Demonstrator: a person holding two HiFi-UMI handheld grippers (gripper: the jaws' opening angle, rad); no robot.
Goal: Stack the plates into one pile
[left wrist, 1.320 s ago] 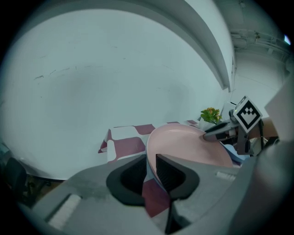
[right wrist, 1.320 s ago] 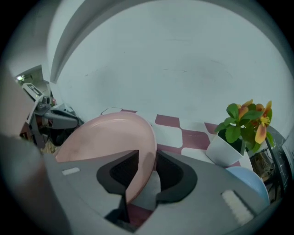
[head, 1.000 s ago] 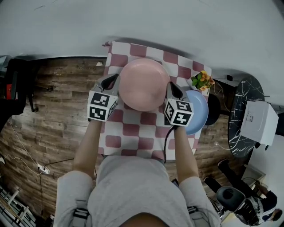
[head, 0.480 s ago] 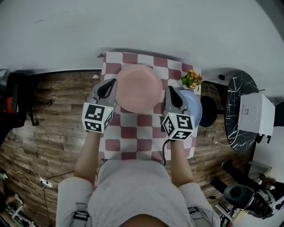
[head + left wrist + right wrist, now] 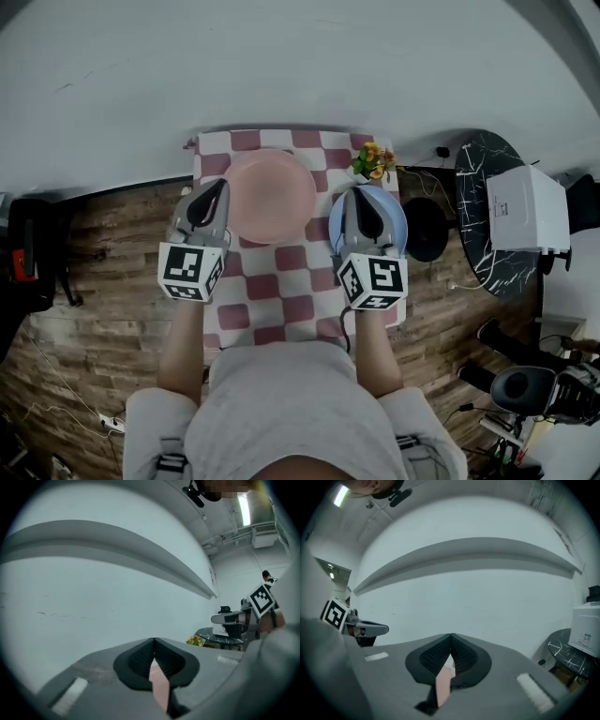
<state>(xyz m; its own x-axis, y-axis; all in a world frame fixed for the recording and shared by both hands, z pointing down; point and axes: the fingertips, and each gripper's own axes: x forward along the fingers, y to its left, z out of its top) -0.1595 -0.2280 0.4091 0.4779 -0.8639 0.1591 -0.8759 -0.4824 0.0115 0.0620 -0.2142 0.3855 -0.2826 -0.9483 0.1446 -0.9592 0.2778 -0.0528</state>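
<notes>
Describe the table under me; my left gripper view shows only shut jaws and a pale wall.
Observer: A round pink plate lies on the pink-and-white checked tablecloth, with its left rim beside the left gripper.
Operator: Find the other plate.
Observer: A round blue plate lies to the right of the pink one and apart from it. In the head view the right gripper partly covers it.
Operator: Report that gripper's jaws.
Observer: They are shut, with the tips together.
</notes>
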